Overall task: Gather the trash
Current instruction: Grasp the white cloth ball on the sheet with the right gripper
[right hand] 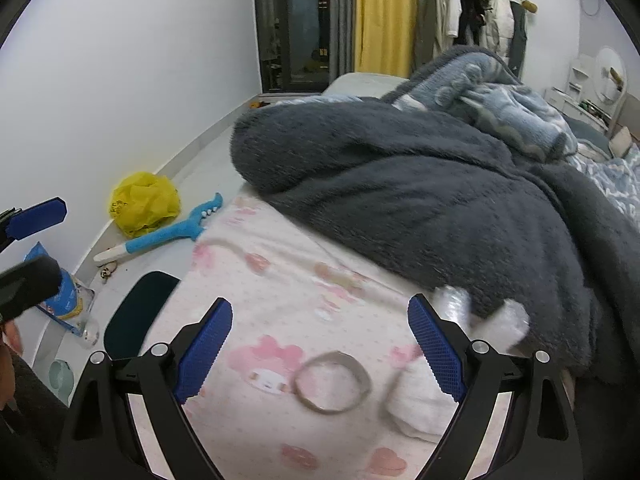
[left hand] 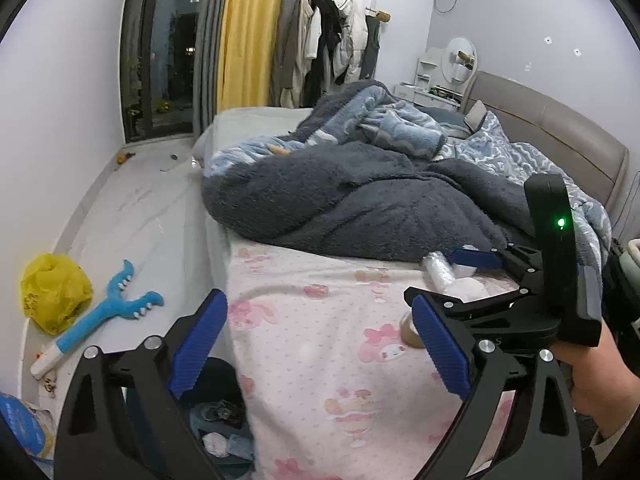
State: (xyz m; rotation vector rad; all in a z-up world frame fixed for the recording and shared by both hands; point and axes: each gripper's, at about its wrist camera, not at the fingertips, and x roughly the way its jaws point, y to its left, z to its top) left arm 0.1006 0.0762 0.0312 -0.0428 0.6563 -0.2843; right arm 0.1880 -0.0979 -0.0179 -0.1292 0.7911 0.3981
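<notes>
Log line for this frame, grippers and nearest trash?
left gripper open, empty | right gripper open, empty | tape ring on pink sheet between right fingers, untouched

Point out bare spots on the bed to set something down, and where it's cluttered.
Free: the pink sheet between the bed's left edge and the dark grey blanket, ahead of the tape ring. Crowded: the near right, where the ring, a white wad and clear plastic wrap cluster under the right tongs. The blanket heap covers the rest.
</notes>
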